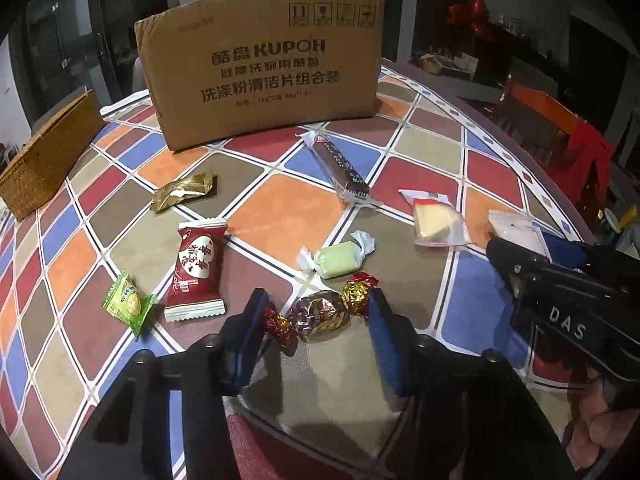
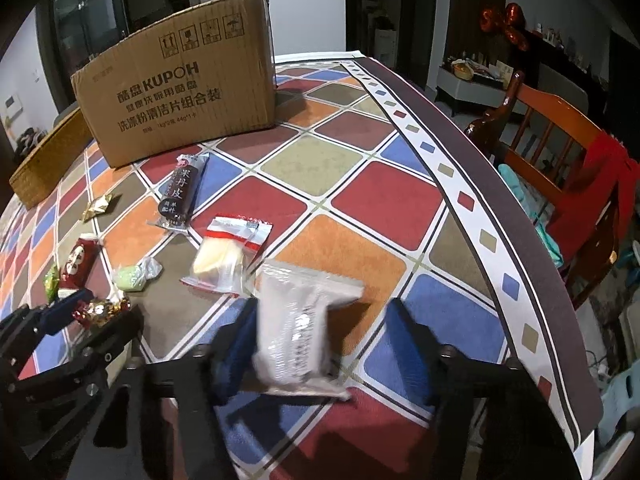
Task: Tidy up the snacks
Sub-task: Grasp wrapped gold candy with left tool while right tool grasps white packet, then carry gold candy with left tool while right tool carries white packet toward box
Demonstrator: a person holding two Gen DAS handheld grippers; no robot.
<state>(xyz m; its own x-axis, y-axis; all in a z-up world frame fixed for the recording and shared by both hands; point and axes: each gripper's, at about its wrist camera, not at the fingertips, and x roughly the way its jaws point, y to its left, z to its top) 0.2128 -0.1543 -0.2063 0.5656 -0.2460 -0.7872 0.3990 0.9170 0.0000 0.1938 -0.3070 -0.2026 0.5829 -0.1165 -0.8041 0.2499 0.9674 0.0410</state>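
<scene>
My left gripper (image 1: 316, 316) is open, its fingers on either side of a foil-wrapped candy (image 1: 320, 314) lying on the table. My right gripper (image 2: 324, 328) is open around a silvery-white snack packet (image 2: 300, 328), which looks blurred. The packet touches the left finger; a gap shows at the right finger. Loose snacks lie between us and a cardboard box (image 1: 260, 68): a red packet (image 1: 196, 268), a green sweet (image 1: 128, 304), a pale green candy (image 1: 336, 258), a gold wrapper (image 1: 182, 192), a long dark bar (image 1: 340, 168), a yellow cake packet (image 1: 436, 220).
A woven basket (image 1: 48, 156) stands at the far left of the checked tablecloth (image 2: 360, 200). The table's edge curves along the right (image 2: 520, 240), with a wooden chair (image 2: 560, 140) beyond it.
</scene>
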